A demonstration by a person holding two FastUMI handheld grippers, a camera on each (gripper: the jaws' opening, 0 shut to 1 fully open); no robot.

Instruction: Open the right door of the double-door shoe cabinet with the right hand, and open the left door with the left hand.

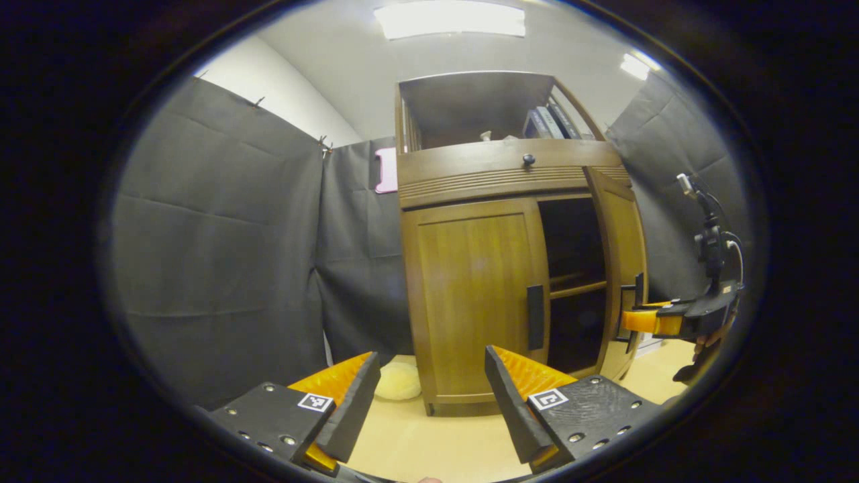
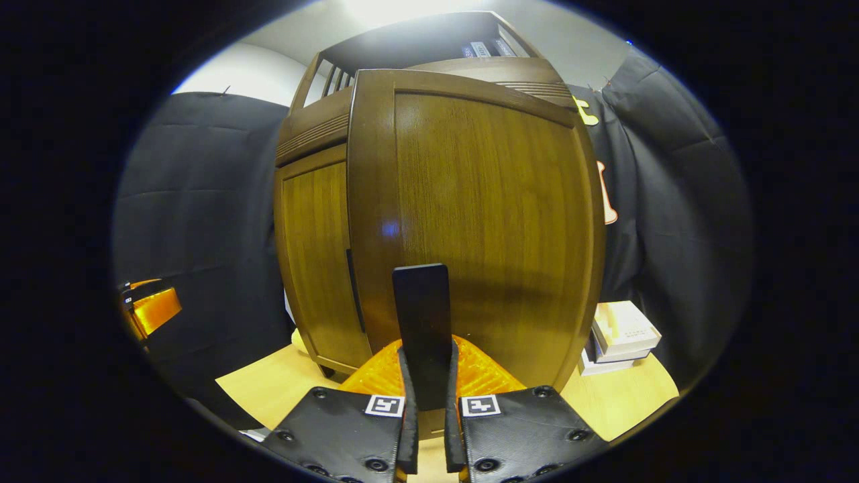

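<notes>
A brown wooden shoe cabinet (image 1: 496,174) stands on the floor. Its left door (image 1: 470,295) is closed, with a dark vertical handle (image 1: 535,316) at its inner edge. The right door (image 1: 621,268) is swung out, baring dark shelves inside. In the left gripper view my left gripper (image 1: 429,389) hangs open in front of the left door, well short of it. My right gripper (image 1: 637,320) grips the right door's handle at the far right. In the right gripper view the right gripper (image 2: 426,365) is shut on the right door's dark handle (image 2: 421,315), and the door panel (image 2: 483,221) looms close.
Black cloth walls (image 1: 221,255) ring the booth. A pale fuzzy thing (image 1: 398,382) lies on the floor left of the cabinet. Books (image 1: 550,121) stand on the cabinet's open top shelf. A stack of white boxes (image 2: 621,335) sits on the floor right of the cabinet.
</notes>
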